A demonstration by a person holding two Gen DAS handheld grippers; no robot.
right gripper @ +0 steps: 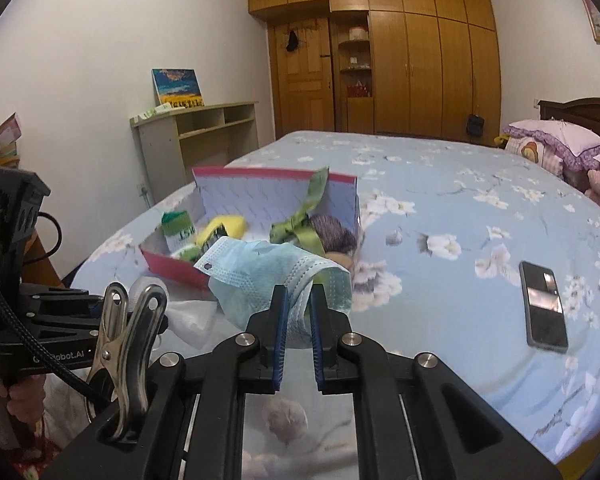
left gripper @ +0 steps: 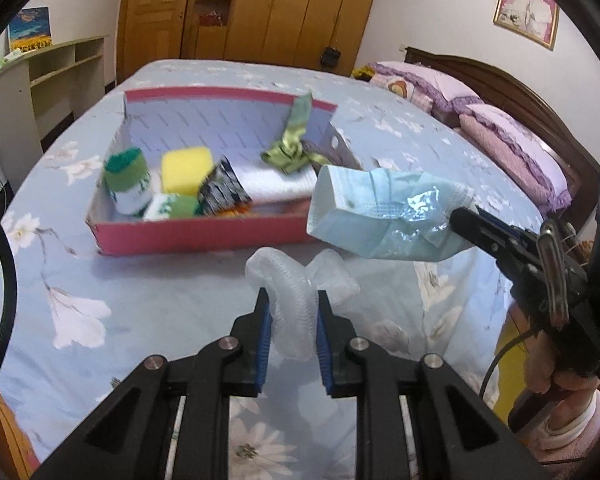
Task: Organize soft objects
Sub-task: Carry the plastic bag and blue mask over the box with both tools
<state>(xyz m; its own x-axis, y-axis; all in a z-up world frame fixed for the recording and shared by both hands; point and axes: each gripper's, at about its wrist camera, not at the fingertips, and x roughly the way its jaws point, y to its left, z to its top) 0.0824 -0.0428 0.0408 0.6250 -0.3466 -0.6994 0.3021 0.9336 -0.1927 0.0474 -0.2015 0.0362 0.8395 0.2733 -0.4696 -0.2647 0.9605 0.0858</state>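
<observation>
the blue face mask (right gripper: 276, 276) hangs in the air over the near edge of the bed, pinched at one end by the right gripper (right gripper: 298, 300), whose blue pads are closed tight on its folded fabric; in the left wrist view the mask (left gripper: 364, 216) sits at about two o'clock, partly wrapped in clear film. the left gripper (left gripper: 292, 312) is clamped on a translucent ribbed plastic piece (left gripper: 288, 288), which bulges out above its pads at twelve o'clock. beyond both, at about eleven o'clock, the pink box (left gripper: 204, 236) rests on the floral bedspread (left gripper: 120, 280) and holds rolled green-and-white socks (left gripper: 130, 184), a yellow sponge (left gripper: 186, 170), a dark patterned packet (left gripper: 224, 192), a white folded cloth (left gripper: 280, 184) and a green ribbon (left gripper: 292, 140). in the right wrist view a phone (right gripper: 542, 306) lies on the bedspread at three o'clock, well apart from the box. pink pillows (left gripper: 512, 148) lie along the headboard.
</observation>
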